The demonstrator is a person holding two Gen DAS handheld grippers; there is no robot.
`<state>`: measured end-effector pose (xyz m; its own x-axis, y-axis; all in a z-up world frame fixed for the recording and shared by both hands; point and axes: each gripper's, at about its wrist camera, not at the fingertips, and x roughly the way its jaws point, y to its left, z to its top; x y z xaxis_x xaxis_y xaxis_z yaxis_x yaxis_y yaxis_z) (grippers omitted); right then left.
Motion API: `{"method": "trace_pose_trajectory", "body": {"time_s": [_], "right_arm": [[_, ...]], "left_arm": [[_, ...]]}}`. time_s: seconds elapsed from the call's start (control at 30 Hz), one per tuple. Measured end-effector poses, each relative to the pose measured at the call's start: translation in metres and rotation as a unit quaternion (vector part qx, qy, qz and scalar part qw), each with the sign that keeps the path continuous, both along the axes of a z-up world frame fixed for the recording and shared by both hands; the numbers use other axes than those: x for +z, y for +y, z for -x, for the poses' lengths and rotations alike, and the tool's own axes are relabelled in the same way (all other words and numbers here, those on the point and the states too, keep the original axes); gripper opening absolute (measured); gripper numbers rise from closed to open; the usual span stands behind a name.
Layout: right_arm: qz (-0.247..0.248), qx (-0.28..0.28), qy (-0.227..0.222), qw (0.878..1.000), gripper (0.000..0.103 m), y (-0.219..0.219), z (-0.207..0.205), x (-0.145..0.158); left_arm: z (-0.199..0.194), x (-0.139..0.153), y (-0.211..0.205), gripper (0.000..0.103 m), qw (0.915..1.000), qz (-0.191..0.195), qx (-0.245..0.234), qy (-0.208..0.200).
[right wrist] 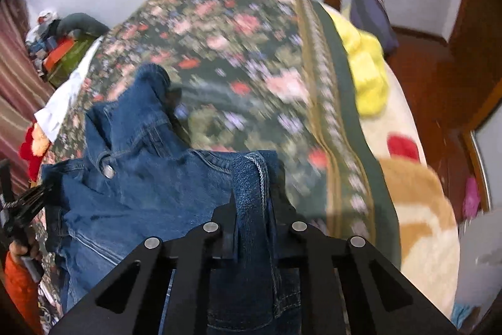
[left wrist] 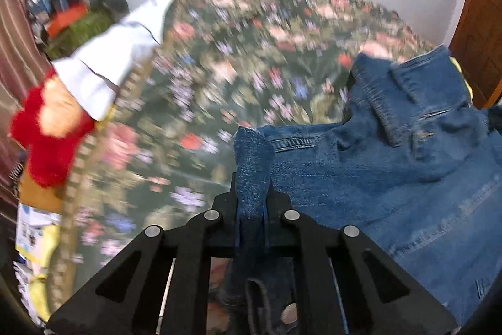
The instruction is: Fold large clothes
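A blue denim jacket [left wrist: 392, 165] hangs between my two grippers above a bed with a dark floral cover [left wrist: 238, 52]. My left gripper [left wrist: 252, 193] is shut on a folded denim edge at the jacket's left side. My right gripper [right wrist: 252, 209] is shut on another denim edge [right wrist: 251, 178]; the jacket [right wrist: 141, 178] spreads to its left, with a metal button showing. The left gripper [right wrist: 22, 209] shows at the far left edge of the right wrist view. The floral cover [right wrist: 251, 58] is blurred in both views.
A white garment [left wrist: 109, 58] and a red plush toy [left wrist: 47, 127] lie at the bed's left edge. A yellow fluffy item [right wrist: 367, 71] and a cream blanket [right wrist: 423, 225] lie on the right. A wooden door [left wrist: 480, 36] and striped curtain [left wrist: 15, 52] flank the bed.
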<state>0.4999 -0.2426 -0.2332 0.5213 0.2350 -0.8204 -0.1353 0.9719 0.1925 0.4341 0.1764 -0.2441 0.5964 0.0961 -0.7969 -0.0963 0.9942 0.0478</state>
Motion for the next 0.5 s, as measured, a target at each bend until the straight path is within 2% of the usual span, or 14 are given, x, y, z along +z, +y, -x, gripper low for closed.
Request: {"method": "trace_pose_trajectory", "body": {"time_s": [0.13, 0.27, 0.43, 0.5], "right_arm": [[0.004, 0.027, -0.025, 0.999, 0.011, 0.029, -0.019, 0.015], [0.024, 0.039, -0.031, 0.998, 0.011, 0.061, -0.036, 0.011], [0.118, 0.037, -0.043, 0.991, 0.012, 0.085, -0.044, -0.010], [0.144, 0.040, -0.033, 0.988, 0.018, 0.086, -0.046, -0.020]], "left_arm": [[0.004, 0.009, 0.025, 0.010, 0.9997, -0.017, 0.016, 0.004], [-0.010, -0.019, 0.047, 0.010, 0.9981, -0.010, 0.044, 0.043], [-0.021, -0.053, 0.057, 0.018, 0.9955, -0.008, 0.063, 0.070], [-0.021, -0.061, 0.058, 0.022, 0.9953, -0.009, 0.066, 0.071]]}}
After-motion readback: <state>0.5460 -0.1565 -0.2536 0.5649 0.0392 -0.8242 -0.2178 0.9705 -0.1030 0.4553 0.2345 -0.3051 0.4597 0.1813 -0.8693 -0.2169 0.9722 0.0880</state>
